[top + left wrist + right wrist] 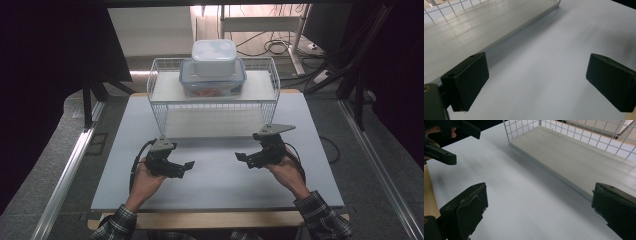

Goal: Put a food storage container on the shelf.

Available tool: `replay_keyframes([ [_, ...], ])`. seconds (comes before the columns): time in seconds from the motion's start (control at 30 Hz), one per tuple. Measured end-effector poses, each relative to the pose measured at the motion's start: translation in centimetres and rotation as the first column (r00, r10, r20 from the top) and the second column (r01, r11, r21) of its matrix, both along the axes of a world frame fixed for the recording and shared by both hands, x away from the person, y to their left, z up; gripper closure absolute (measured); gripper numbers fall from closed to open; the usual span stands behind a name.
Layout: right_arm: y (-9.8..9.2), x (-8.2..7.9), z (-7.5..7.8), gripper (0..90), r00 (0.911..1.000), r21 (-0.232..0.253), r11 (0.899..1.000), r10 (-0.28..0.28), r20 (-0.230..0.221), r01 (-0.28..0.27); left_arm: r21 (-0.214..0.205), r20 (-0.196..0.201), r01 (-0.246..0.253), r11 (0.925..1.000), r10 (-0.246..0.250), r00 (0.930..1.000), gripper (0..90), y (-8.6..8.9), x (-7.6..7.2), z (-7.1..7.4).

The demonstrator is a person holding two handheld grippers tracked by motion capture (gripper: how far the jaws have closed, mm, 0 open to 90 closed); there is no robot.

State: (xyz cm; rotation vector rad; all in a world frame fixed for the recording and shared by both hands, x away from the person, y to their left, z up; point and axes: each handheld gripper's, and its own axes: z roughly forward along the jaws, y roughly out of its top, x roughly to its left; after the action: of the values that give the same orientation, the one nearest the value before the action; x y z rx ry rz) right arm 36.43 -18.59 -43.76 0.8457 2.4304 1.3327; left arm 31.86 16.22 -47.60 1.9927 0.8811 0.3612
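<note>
Pale grey tabletop (215, 175) fills the middle of the high view, with dark floor and cables around it and a wooden edge along the bottom. At upper centre of that frame stands a white wire rack (272, 80), its upper shelf carrying a clear blue-rimmed container (212, 86) with something orange inside, and a white lidded box (214, 57) stacked on top of it. No brand, label or writing can be read on either one.

Lower left of the high view, the left gripper (186, 166) hovers over the bare table, jaws spread wide with nothing between them. Lower right, the right gripper (241, 158) is likewise parted and empty, pointing inward toward the other. Both sit near the rack's front, well apart from the containers above.
</note>
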Motion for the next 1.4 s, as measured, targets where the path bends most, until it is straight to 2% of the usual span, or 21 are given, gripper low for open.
replay_keyframes([
  [0.3, -1.2, -0.2, -1.1, 0.4, 0.9996, 0.004, 1.0, -0.024, -0.014, 0.024, 0.007, 0.005, -0.026, 0.9996, 0.026, 0.9996, 3.7, 1.1, -1.0, -0.9],
  [0.4, -1.8, -0.3, -1.6, 0.0, 0.9994, -0.01, 1.0, -0.03, -0.02, 0.03, 0.007, 0.001, -0.044, 0.999, 0.044, 0.999, 3.7, 1.7, -1.3, -1.3],
  [0.87, -3.6, -1.1, -2.4, 0.0, 0.9977, -0.013, 0.998, -0.064, -0.02, 0.064, 0.016, 0.004, -0.08, 0.9967, 0.08, 0.9968, 3.6, 3.2, -2.8, -1.9],
  [1.03, -4.3, -1.3, -2.8, 0.0, 0.9966, -0.012, 0.997, -0.078, -0.026, 0.077, 0.018, -0.004, -0.09, 0.9958, 0.09, 0.9959, 3.5, 3.6, -3.1, -2.2],
  [1.17, -4.8, -1.5, -3.2, 0.0, 0.996, -0.015, 0.996, -0.088, -0.012, 0.088, 0.019, -0.009, -0.097, 0.9951, 0.097, 0.9952, 3.5, 3.8, -3.3, -2.5],
  [1.4, -5.6, -1.9, -3.9, 0.0, 0.9945, -0.019, 0.995, -0.102, -0.024, 0.101, 0.047, -0.018, -0.098, 0.9941, 0.099, 0.995, 3.3, 3.9, -3.6, -3.3],
])
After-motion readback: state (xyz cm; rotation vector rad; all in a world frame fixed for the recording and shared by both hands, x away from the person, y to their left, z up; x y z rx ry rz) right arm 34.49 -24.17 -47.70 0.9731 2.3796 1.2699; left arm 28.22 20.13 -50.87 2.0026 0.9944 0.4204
